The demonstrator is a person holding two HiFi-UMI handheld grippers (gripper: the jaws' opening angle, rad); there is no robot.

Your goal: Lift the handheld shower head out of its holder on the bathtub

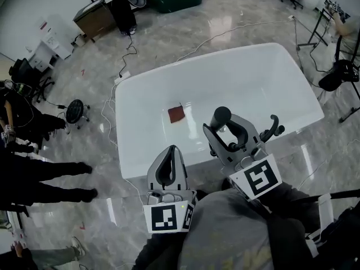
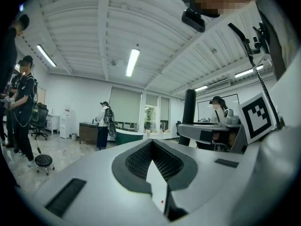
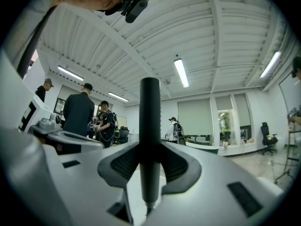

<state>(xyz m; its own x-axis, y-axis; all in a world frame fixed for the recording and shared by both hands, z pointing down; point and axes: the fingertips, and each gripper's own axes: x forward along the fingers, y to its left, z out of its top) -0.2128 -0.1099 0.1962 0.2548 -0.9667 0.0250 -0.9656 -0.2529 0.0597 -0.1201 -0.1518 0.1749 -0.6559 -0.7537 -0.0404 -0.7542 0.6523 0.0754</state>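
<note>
A white bathtub [image 1: 225, 61] fills the middle of the head view, with a small red-brown square [image 1: 176, 114] lying on its floor. The black handheld shower head [image 1: 221, 117] stands up over the tub's near rim. My right gripper [image 1: 228, 136] is shut on its handle. In the right gripper view that black handle [image 3: 150, 126] runs upright between the two pads of the right gripper [image 3: 150, 171]. My left gripper [image 1: 171, 152] hangs just left of it over the near rim, jaws together and empty. The left gripper [image 2: 152, 143] shows its pads meeting at the tip. The holder is hidden.
People stand at the left edge [image 1: 34, 173]. A small black stool [image 1: 75, 111] and loose cables [image 1: 126, 55] lie on the marble floor left of the tub. Black stands [image 1: 337, 72] are at the right, a desk [image 1: 95, 18] at the back.
</note>
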